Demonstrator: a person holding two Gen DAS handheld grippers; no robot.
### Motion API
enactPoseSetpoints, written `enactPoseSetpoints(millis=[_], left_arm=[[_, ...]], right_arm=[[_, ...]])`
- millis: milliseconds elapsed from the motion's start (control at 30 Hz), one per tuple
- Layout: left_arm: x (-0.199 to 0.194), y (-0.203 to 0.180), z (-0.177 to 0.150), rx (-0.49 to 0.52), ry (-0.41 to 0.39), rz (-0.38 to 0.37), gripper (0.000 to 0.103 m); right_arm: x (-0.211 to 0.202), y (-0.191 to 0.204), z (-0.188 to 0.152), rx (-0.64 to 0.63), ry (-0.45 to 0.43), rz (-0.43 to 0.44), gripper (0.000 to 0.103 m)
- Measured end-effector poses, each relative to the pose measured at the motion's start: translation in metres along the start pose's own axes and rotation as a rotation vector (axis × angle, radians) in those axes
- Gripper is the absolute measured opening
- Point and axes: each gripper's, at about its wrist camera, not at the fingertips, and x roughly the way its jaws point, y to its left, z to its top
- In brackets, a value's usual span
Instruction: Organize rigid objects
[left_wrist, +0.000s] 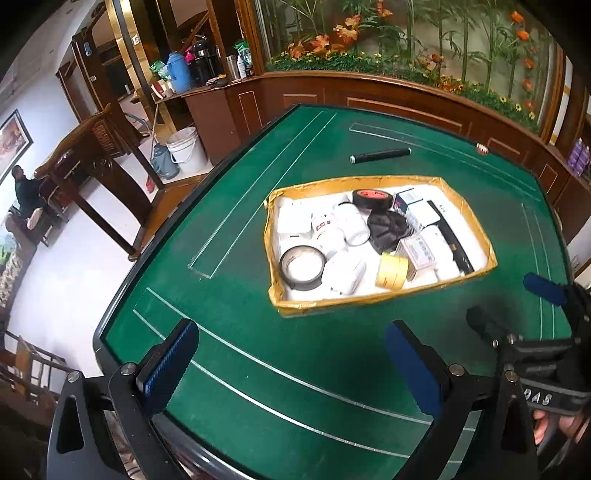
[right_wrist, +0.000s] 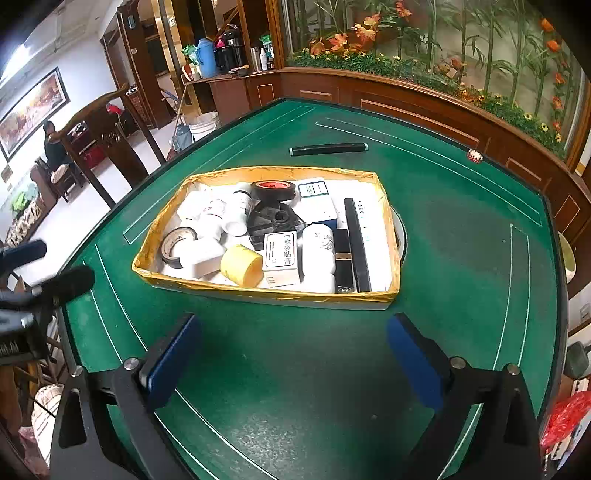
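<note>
A shallow yellow-rimmed box sits in the middle of the green table. It holds white bottles, a black tape roll, a yellow tape roll, small cartons and a long black case. A black tube lies on the table beyond the box. My left gripper is open and empty, held short of the box. My right gripper is open and empty too; it shows at right in the left wrist view.
A small red-and-white thing lies near the table's far right edge. A wooden counter with plants runs behind the table. A wooden chair and buckets stand on the floor at left.
</note>
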Motion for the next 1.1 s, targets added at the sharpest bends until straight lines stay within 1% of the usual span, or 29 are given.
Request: enactPoseSetpoints(millis=[200,500,700,967,1033,1100], left_arm=[[-0.009,-0.003,-0.012,0.002,-0.014,0.029,0.102],[-0.008,-0.006,-0.024,-0.016,0.019,0.008,0.102],[-0.012,-0.012,-0.028,-0.002,0.021,0.008,0.102],[-0.016,-0.008,-0.036,-0.038,0.030,-0.040,0.102],[-0.017,-0.010,-0.039,-0.035,0.024,-0.048,0.102],[-0.014,-0.015,-0.043,-0.018,0.035,-0.050,0.102]], right_arm=[[0.001,0.008,0.002,-0.011,0.004,0.014,0.101],[-0.004,0.014,-0.003,-0.034,0.009,0.018,0.101],[-0.008,0.010,-0.009,-0.023,0.010,0.013,0.101],[-0.011,0.010,-0.012,-0.021,0.001,0.021,0.101],[-0.011,0.010,-0.013,-0.015,0.006,0.018,0.101],[-0.008,0.009,-0.019,0.004,0.023,0.003,0.101]])
